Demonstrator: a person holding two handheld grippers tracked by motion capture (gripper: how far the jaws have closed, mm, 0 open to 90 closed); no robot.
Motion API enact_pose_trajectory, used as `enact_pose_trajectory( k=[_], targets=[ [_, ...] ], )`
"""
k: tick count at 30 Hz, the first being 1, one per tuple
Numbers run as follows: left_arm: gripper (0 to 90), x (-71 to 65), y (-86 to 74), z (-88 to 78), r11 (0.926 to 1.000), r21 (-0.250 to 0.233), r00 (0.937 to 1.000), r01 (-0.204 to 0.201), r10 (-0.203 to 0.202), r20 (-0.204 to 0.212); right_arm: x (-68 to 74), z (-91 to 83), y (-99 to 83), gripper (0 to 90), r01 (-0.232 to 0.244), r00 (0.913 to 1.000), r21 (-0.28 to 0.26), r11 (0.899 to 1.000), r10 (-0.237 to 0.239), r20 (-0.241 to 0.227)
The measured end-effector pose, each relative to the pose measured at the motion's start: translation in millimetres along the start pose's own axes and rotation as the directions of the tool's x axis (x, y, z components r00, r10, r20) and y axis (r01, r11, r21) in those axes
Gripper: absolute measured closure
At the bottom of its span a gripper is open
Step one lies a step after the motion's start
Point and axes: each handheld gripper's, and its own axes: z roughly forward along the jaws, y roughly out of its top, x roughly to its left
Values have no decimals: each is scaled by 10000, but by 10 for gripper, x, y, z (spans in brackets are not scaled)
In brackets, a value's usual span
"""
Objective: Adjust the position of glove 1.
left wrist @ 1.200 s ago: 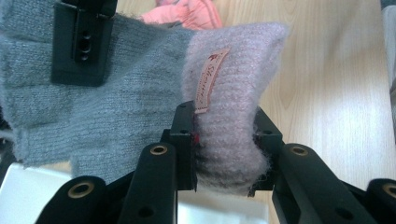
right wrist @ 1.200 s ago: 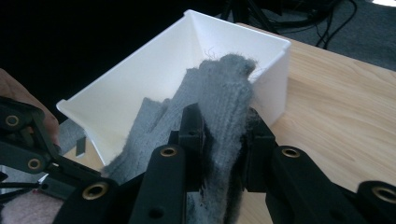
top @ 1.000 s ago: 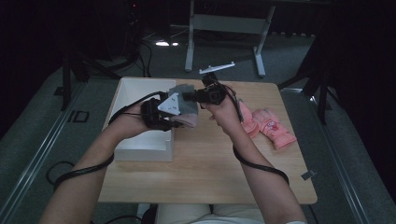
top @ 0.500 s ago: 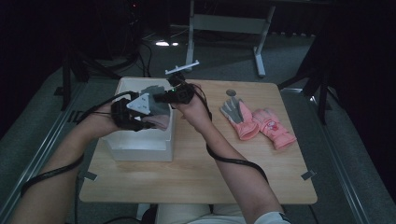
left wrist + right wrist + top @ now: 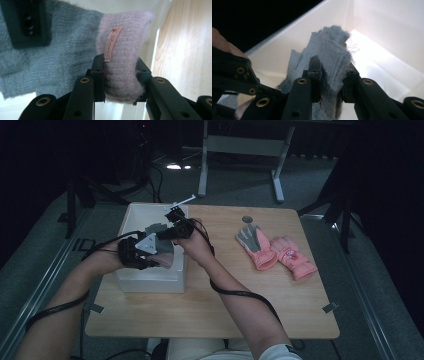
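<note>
Knit glove (image 5: 82, 50), grey with pink cuff: held over the white box (image 5: 131, 220). Left claw (image 5: 120, 80) clamped on the pink cuff; right claw (image 5: 330, 81) clamped on the grey finger end. Box walls close beneath and around both claws. Pair of pink gloves (image 5: 277, 252) on the table (image 5: 210, 315), well apart beyond the right claw.

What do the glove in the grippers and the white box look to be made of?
The glove: soft knit, probably wool or acrylic yarn, with visible ribbing and fuzzy fibres, grey at the fingers, pink at the cuff, and a sewn-in label. The left gripper clamps the cuff, the right gripper the grey end. The white box: smooth and matte with thick walls, possibly foam or plastic; hard to tell.
</note>
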Motion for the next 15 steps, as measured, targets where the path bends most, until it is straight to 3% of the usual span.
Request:
enact_pose_trajectory(
  k=[6, 14, 15],
  targets=[
    [685, 50, -12, 191, 9968, 632, 9988, -491, 493, -14, -76, 192, -20, 740, 86, 9988, 620, 9980, -115, 467],
    [685, 118, -3, 305, 9962, 784, 9992, -391, 391, 5, -115, 284, 8, 717, 126, 9942, 971, 9952, -229, 1053],
    [685, 151, 3, 350, 9962, 841, 9997, -221, 214, 100, -141, 323, -2, 662, 134, 9876, 1025, 9946, -292, 1540]
  ],
)
